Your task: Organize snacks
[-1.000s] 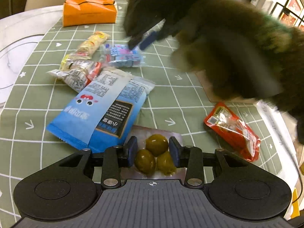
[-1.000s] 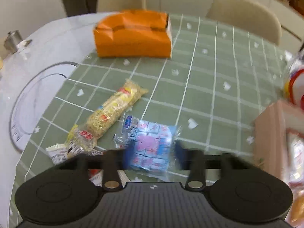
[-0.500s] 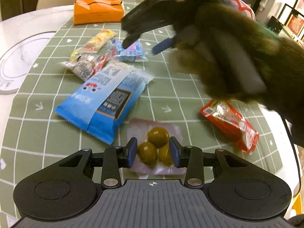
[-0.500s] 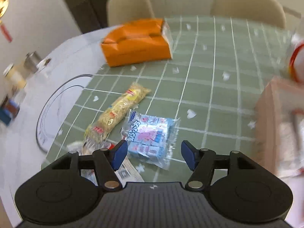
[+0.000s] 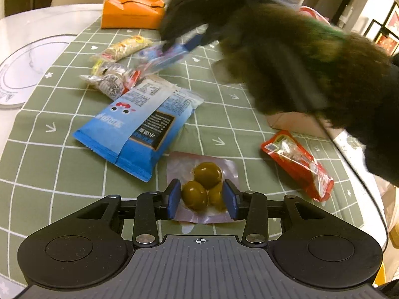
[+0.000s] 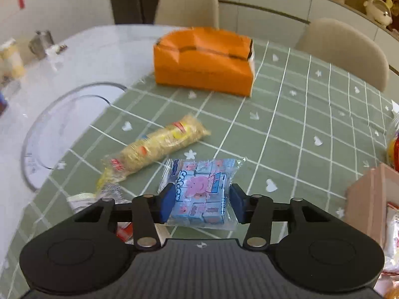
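My left gripper (image 5: pixel 201 199) is shut on a clear packet of green olives (image 5: pixel 205 184), which still lies on the green checked cloth (image 5: pixel 62 164). My right gripper (image 6: pixel 201 205) has closed its pads on a blue Peppa Pig candy pack (image 6: pixel 200 189) and holds it tilted just above the cloth; in the left wrist view the pack (image 5: pixel 162 56) is blurred under the furry sleeve. A large blue snack bag (image 5: pixel 139 127), a red packet (image 5: pixel 298 164), a yellow noodle packet (image 6: pixel 157 149) and a crinkled silver packet (image 5: pixel 109 82) lie on the cloth.
An orange tissue box (image 6: pixel 204 62) stands at the far side. A pink cardboard box (image 6: pixel 371 196) with packets in it is at the right. A glass turntable (image 6: pixel 62 127) sits on the white marble table to the left. Chairs stand behind the table.
My right gripper was open around the candy pack, then closed on it and raised it slightly. My left gripper has stayed shut on the olive packet and drawn back a little.
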